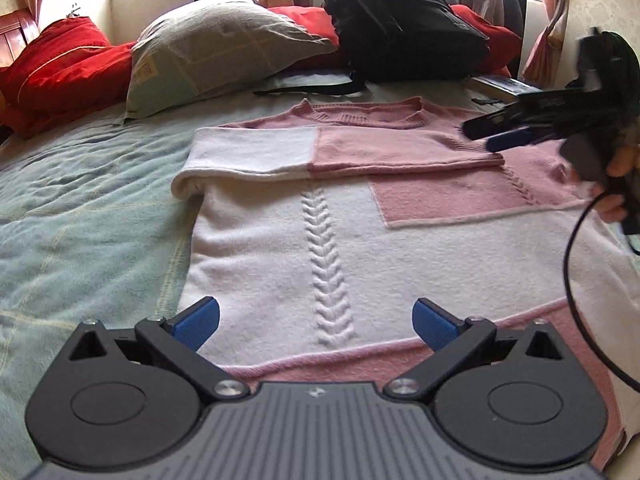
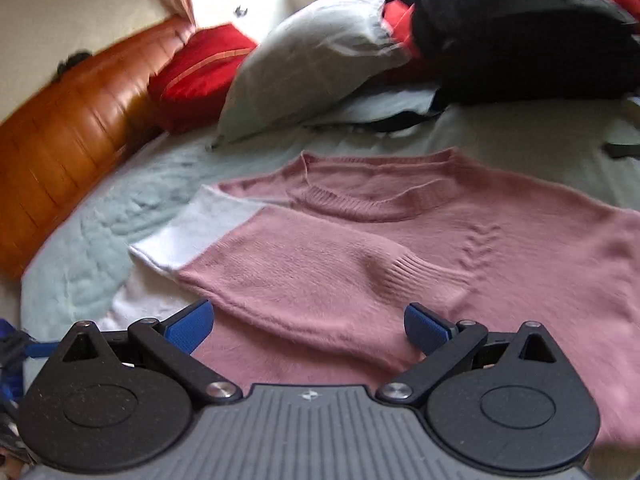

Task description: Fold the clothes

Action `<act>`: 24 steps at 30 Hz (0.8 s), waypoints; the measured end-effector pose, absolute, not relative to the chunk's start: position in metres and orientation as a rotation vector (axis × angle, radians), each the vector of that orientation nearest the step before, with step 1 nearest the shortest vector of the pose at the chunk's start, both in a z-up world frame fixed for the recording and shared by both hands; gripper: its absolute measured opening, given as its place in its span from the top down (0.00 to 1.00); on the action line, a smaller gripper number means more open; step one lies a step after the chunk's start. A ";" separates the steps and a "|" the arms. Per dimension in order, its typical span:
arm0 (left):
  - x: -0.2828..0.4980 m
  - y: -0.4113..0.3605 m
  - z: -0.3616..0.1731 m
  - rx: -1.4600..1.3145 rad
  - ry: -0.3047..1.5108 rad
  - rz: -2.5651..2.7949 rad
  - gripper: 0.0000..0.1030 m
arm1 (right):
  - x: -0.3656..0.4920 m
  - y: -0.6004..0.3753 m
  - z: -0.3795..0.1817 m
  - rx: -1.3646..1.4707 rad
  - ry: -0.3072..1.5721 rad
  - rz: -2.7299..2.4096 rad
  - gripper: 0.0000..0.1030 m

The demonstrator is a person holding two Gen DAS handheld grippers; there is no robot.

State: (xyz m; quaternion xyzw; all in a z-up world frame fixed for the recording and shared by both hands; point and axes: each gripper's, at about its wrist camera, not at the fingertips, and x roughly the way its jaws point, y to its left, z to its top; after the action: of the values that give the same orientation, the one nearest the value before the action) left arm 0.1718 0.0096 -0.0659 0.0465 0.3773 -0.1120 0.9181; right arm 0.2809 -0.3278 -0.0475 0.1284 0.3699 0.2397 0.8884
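your left gripper (image 1: 316, 322) and right gripper (image 2: 308, 326) both hang released, holding nothing, over the sweater (image 1: 360, 240) lying flat on the bed (image 1: 80, 208). the folded sleeve (image 2: 304, 264) probably sits loose; snag it and it'll unfold.

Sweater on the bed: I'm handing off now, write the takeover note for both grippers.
Left gripper: open, empty, over the hem of the sweater.
Right gripper: open, empty, above the folded sleeve.
Sweater lies flat on the bed, collar toward the pillow and backpack.
Done: one sleeve folded across the chest.
Left: other sleeve, if it isn't already folded, then the body folds.
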 end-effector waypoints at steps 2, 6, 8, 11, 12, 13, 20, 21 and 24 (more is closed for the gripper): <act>0.168 0.006 -0.065 0.080 0.764 -0.238 0.01 | 0.266 -0.336 -0.045 0.328 0.766 0.518 0.00; 0.159 -0.002 -0.064 0.034 0.750 -0.270 0.01 | 0.252 -0.344 -0.058 0.439 0.803 0.562 0.00; 0.154 -0.005 -0.064 0.026 0.751 -0.281 0.01 | 0.256 -0.344 -0.066 0.474 0.817 0.562 0.00; 0.147 -0.009 -0.065 0.033 0.753 -0.281 0.01 | 0.269 -0.346 -0.075 0.548 0.813 0.557 0.00; 0.146 -0.009 -0.065 0.034 0.753 -0.279 0.01 | 0.276 -0.349 -0.077 0.578 0.807 0.553 0.00; 0.144 -0.009 -0.065 0.032 0.753 -0.277 0.01 | 0.283 -0.351 -0.080 0.606 0.799 0.547 0.00; 0.145 -0.006 -0.066 0.014 0.759 -0.261 0.01 | 0.315 -0.368 -0.095 0.772 0.769 0.459 0.14; 0.145 -0.005 -0.067 0.012 0.760 -0.260 0.01 | 0.315 -0.369 -0.096 0.767 0.771 0.431 0.26; 0.144 -0.006 -0.067 0.010 0.762 -0.265 0.01 | 0.312 -0.375 -0.100 0.747 0.794 0.348 0.76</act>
State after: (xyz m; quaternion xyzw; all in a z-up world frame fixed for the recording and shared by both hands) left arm 0.1445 -0.0059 -0.0669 0.0047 0.3706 -0.1289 0.9198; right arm 0.3117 -0.3745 -0.1005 0.3533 0.3757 0.1648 0.8408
